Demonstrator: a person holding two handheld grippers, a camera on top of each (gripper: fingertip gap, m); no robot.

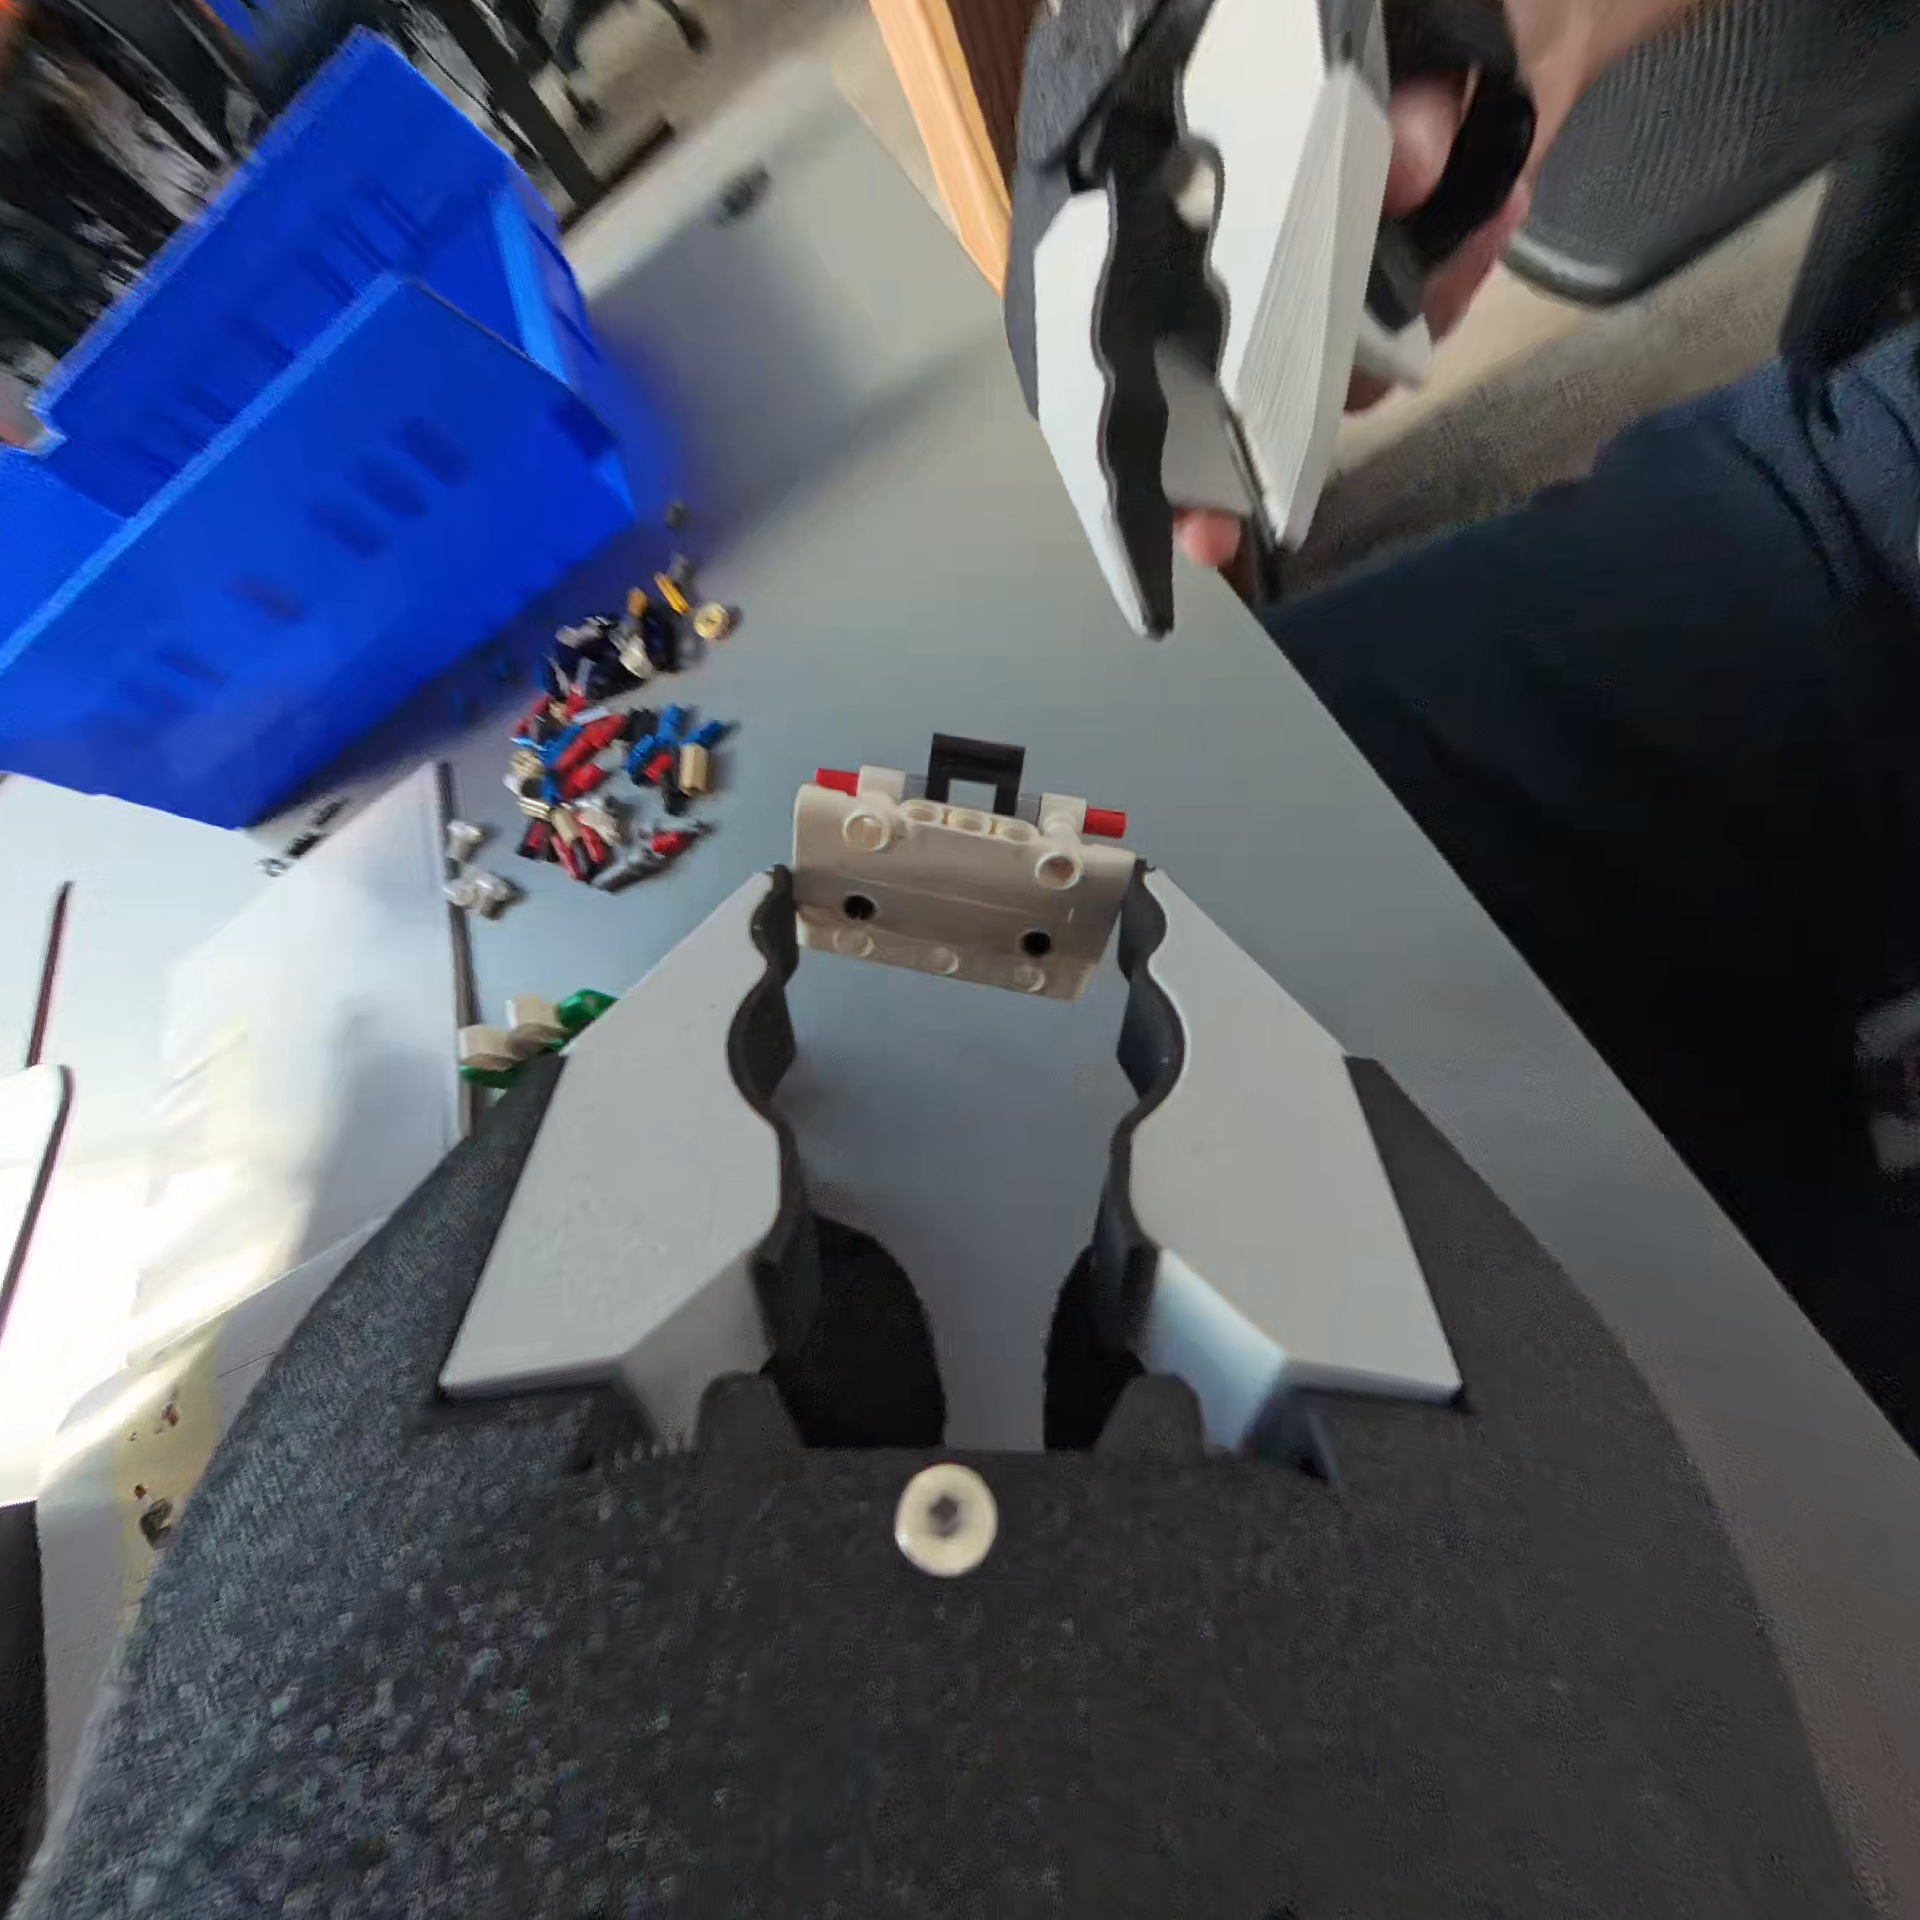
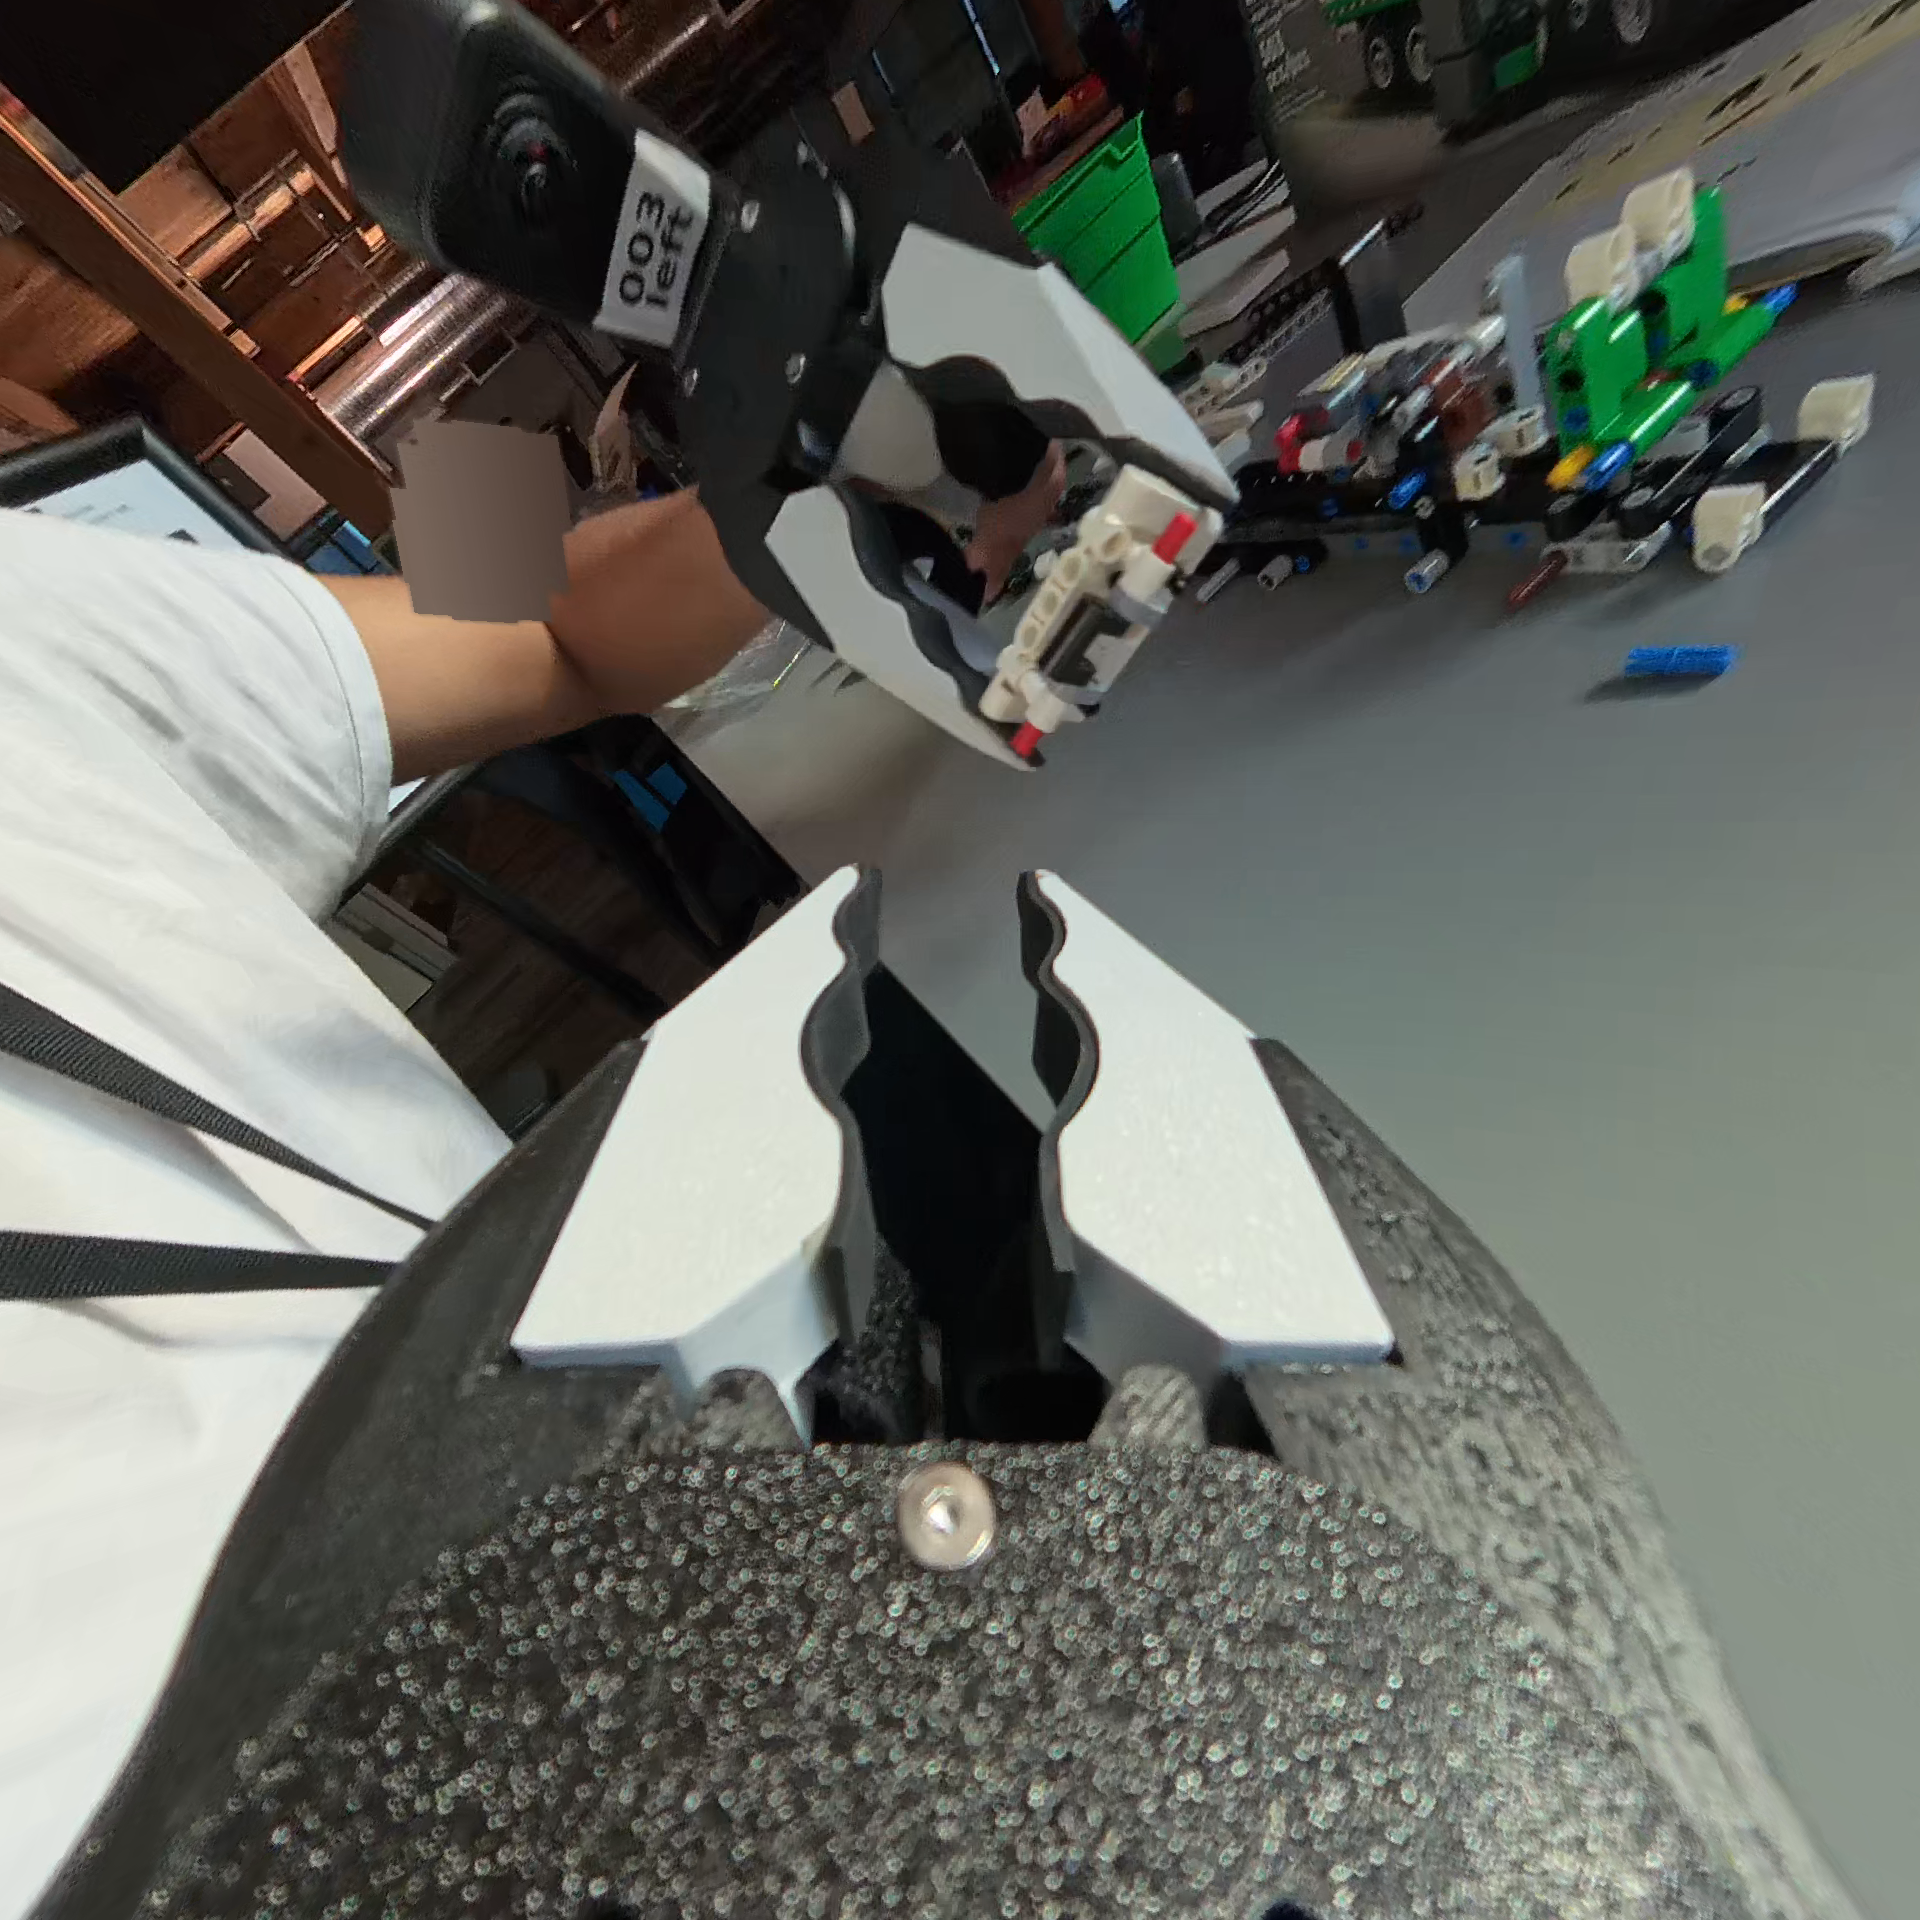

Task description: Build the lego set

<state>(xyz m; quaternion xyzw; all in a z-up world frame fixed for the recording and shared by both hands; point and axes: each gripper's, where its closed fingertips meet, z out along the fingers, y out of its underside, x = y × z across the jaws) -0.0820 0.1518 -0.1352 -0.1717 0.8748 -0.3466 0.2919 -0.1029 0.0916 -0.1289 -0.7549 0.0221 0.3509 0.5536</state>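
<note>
Left tongs [image 1: 951, 914] grip a cream-white brick assembly [image 1: 956, 899] across its width; both dark wavy pads [image 1: 774, 935] press against its two ends. The assembly is held above the grey worktop [image 1: 1039, 644], clear of the surface. It carries two round black holes on its face, a red pin [image 1: 842, 777] projecting at each upper end and a black bracket [image 1: 977, 764] on its far side. The right wrist view confirms the hold: the assembly [image 2: 1091, 603] spans the gap between the two fingertips of the left tongs [image 2: 1117, 613].

Right tongs [image 2: 945, 894] stand part-open with nothing between the pads [image 2: 857, 935]; only the worktop [image 2: 1455, 935] shows through the gap. In the left wrist view the right tongs [image 1: 1153, 582] hang above and beyond the assembly, well apart from it, gripped by a hand [image 1: 1455, 156].

Beyond the left tongs, to the left, a loose pile of small red, blue, black and tan parts [image 1: 613, 769] lies on the worktop. Two blue bins [image 1: 291, 499] stand behind the pile. A green and tan piece [image 1: 540, 1029] lies just beside the left finger.

Farther off in the right wrist view, a green, white and black brick build [image 2: 1621, 395] sits among scattered parts, and a single blue piece [image 2: 1678, 660] lies apart.
</note>
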